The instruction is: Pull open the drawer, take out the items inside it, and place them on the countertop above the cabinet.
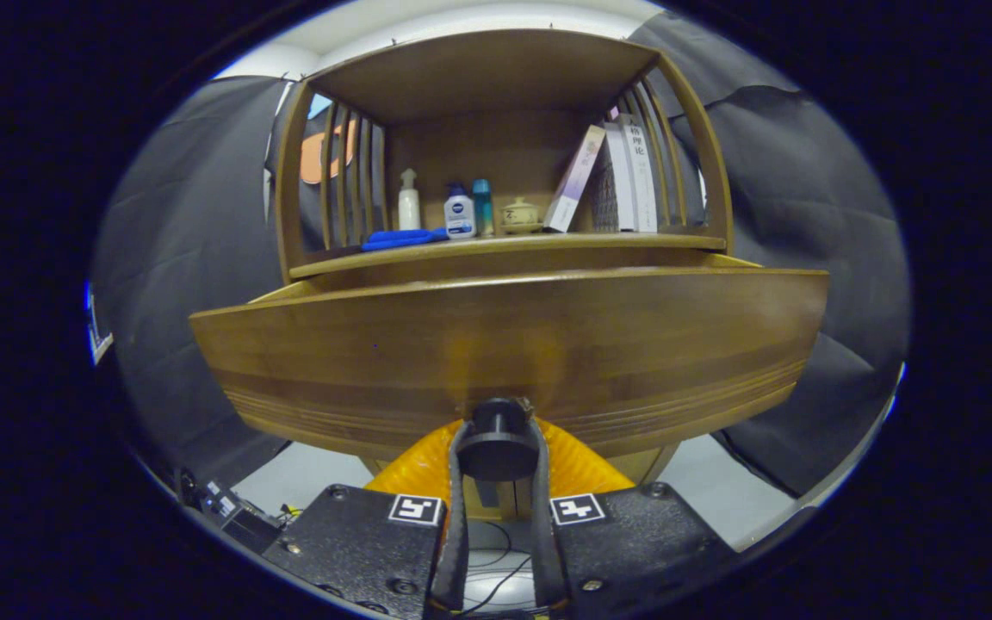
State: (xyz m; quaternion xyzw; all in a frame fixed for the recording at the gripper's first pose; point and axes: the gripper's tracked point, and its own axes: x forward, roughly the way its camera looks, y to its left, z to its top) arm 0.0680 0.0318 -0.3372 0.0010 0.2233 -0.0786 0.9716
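The tool (pixel 497 448) was closed on the round dark knob (pixel 497 439) of the drawer (pixel 509 344). Both fingers (pixel 459 482) pressed on the knob, one on each side, so the drawer could be pulled without slipping.

The drawer was already out a good way from the wooden cabinet (pixel 505 129). Its wide front stood close to the tool and hid what lay inside, so I could not tell what was in there. The drawer's top edge sat just under the table (pixel 505 244), the flat top where the things must go.

Above the drawer, the table already carried a lot. A blue flat thing (pixel 403 238) lay at the front. Behind it stood a white spray bottle (pixel 409 202), a white bottle with a blue cap (pixel 460 213), a thin blue-green bottle (pixel 482 207) and a small pot with a lid (pixel 520 215). Some books (pixel 616 176) leaned beside the pot, held up by the cabinet's side bars.

I think the pulling step was nearly done. Next, the tool would need to let go of the knob and reach over the drawer front.
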